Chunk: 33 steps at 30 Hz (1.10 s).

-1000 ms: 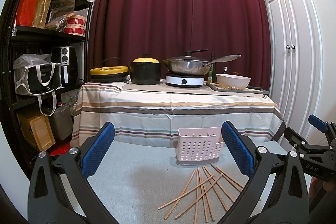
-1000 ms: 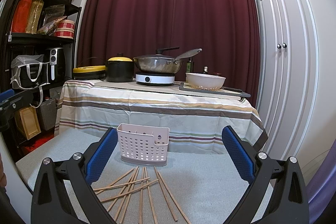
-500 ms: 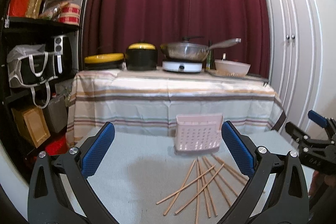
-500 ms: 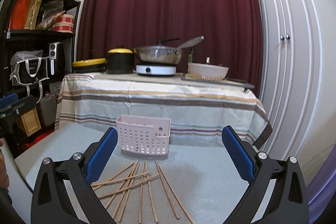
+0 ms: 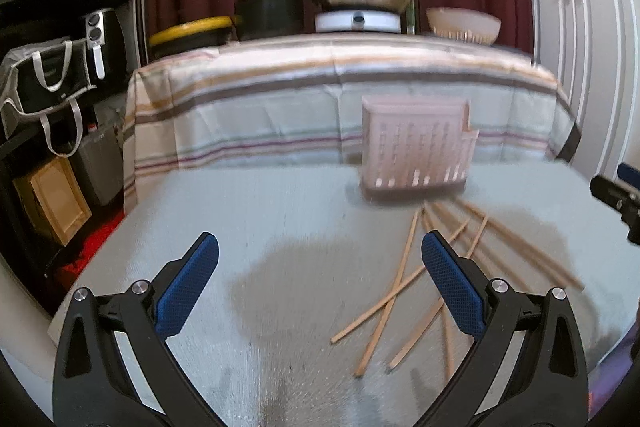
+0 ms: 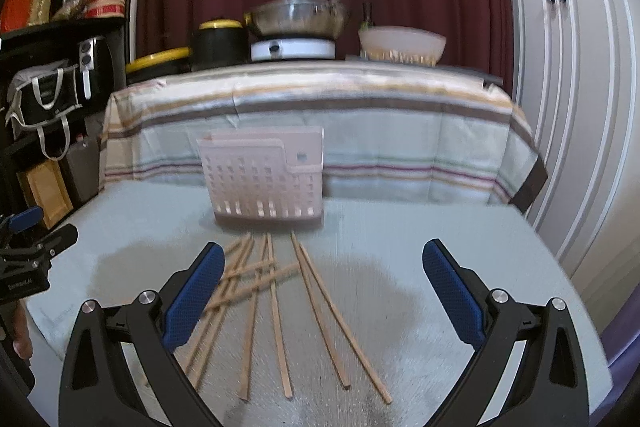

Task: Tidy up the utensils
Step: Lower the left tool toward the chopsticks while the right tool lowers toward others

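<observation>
Several wooden chopsticks [image 6: 276, 303] lie scattered on the grey table, fanned out in front of a pale pink perforated utensil basket [image 6: 264, 179]. In the left wrist view the chopsticks [image 5: 404, 287] lie right of centre, below the basket [image 5: 416, 147]. My left gripper [image 5: 318, 283] is open and empty, above bare table left of the chopsticks. My right gripper [image 6: 320, 287] is open and empty, hovering over the chopsticks, its left finger [image 6: 194, 295] above some of them. The right gripper's tip shows at the left wrist view's right edge.
Behind the grey table [image 6: 440, 267] stands a taller table with a striped cloth [image 6: 316, 123], carrying a wok on a hotplate [image 6: 294, 19], a black pot, and a bowl [image 6: 402, 43]. Black shelves with bags stand left [image 5: 48, 75]. White cupboard doors are right.
Both grippers have tilted downward and moved closer to the grey table. The chopsticks and basket look larger and higher in view. Both stay open and empty.
</observation>
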Each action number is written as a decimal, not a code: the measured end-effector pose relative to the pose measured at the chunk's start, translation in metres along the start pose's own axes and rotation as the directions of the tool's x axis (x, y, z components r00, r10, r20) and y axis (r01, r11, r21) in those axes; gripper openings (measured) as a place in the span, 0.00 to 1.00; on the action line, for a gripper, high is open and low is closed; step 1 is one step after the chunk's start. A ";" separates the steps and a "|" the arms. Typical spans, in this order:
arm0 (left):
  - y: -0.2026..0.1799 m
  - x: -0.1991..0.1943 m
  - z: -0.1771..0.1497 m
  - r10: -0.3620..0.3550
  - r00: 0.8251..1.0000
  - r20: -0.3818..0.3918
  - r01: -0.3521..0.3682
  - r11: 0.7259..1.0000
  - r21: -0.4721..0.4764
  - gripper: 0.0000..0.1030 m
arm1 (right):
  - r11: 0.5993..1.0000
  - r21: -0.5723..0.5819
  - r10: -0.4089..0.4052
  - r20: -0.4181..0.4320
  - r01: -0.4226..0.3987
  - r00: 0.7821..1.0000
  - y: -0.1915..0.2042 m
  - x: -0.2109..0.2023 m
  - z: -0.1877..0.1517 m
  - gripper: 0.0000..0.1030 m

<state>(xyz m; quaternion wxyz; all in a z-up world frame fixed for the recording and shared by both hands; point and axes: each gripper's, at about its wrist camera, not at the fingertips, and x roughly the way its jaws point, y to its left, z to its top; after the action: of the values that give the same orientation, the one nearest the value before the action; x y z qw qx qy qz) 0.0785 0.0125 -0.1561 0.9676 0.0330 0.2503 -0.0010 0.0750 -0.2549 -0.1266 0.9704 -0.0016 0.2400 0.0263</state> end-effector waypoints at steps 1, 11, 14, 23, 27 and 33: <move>0.000 0.007 -0.006 -0.001 1.000 -0.014 0.002 1.000 0.005 0.96 | 1.000 0.000 0.002 -0.014 -0.002 1.000 -0.001 0.005 -0.004 0.94; 0.006 0.054 -0.042 -0.050 0.991 -0.126 0.057 0.997 0.045 0.79 | 1.000 -0.009 0.021 -0.111 -0.022 0.994 0.001 0.041 -0.032 0.94; 0.007 0.061 -0.049 -0.068 0.985 -0.156 0.076 0.996 0.041 0.77 | 1.000 -0.011 0.023 -0.121 -0.025 0.992 0.003 0.047 -0.034 0.94; 0.009 0.077 -0.058 -0.158 0.963 -0.217 0.171 0.984 0.042 0.56 | 0.999 -0.019 0.043 -0.153 -0.047 0.987 0.014 0.059 -0.036 0.94; 0.006 0.081 -0.060 -0.184 0.953 -0.242 0.199 0.979 0.040 0.45 | 0.998 -0.020 0.048 -0.163 -0.052 0.985 0.017 0.063 -0.036 0.94; -0.003 0.081 -0.065 -0.177 0.948 -0.265 0.207 0.974 0.090 0.33 | 0.998 -0.016 0.052 -0.171 -0.055 0.984 0.018 0.065 -0.038 0.94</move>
<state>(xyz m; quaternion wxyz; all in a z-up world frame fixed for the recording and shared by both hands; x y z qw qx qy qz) 0.1184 0.0151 -0.2523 0.9191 0.0649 0.3741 -0.1056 0.1141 -0.2347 -0.1901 0.9452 -0.0074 0.3219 0.0547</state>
